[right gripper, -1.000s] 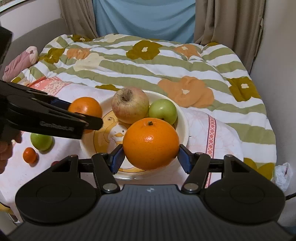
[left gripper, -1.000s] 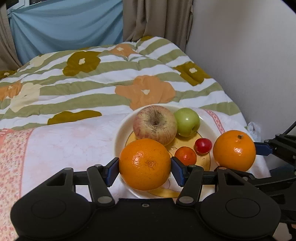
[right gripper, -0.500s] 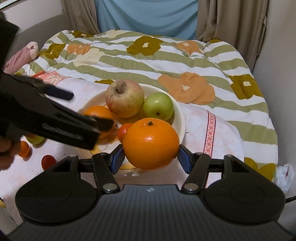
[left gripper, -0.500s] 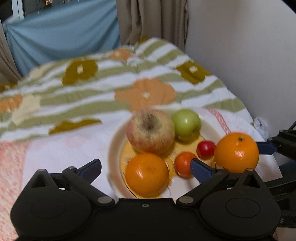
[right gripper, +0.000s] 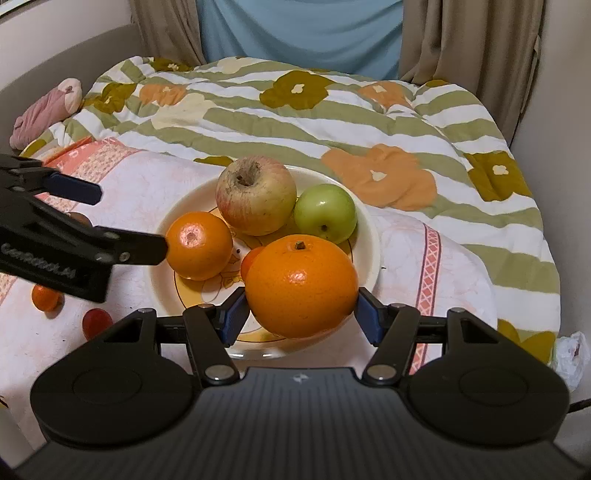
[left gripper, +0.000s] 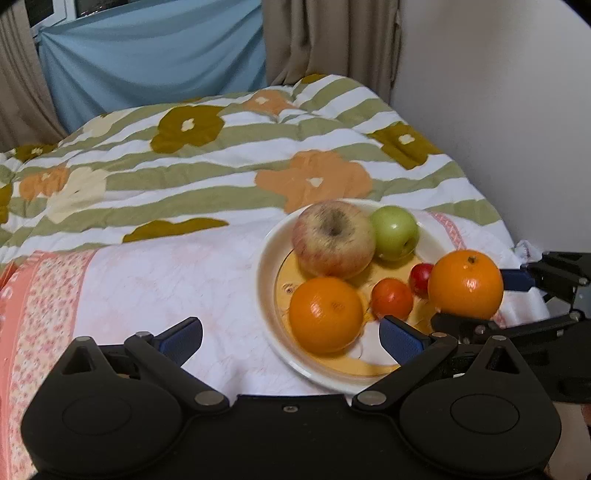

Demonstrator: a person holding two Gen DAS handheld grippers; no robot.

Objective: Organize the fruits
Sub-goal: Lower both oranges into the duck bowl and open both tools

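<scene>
Left hand-held gripper [right gripper: 129, 221] bears mirrored, unclear lettering.

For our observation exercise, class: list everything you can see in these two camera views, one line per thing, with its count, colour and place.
plate: one, cream with a yellow centre, on the pink-and-white cloth
oranges: two, orange; one on the plate, one in the right hand-held gripper
large apple: one, red-yellow, at the back of the plate
green apple: one, beside the large apple on the plate
small fruits on plate: two, one orange-red, one red
small fruits off plate: one orange, one red, on the cloth, left in the right wrist view
quilt: one, green-striped with flowers, behind
curtains: beige, with blue fabric between them
left hand-held gripper: open, jaws just opened, nothing between them
right hand-held gripper: shut on an orange
</scene>
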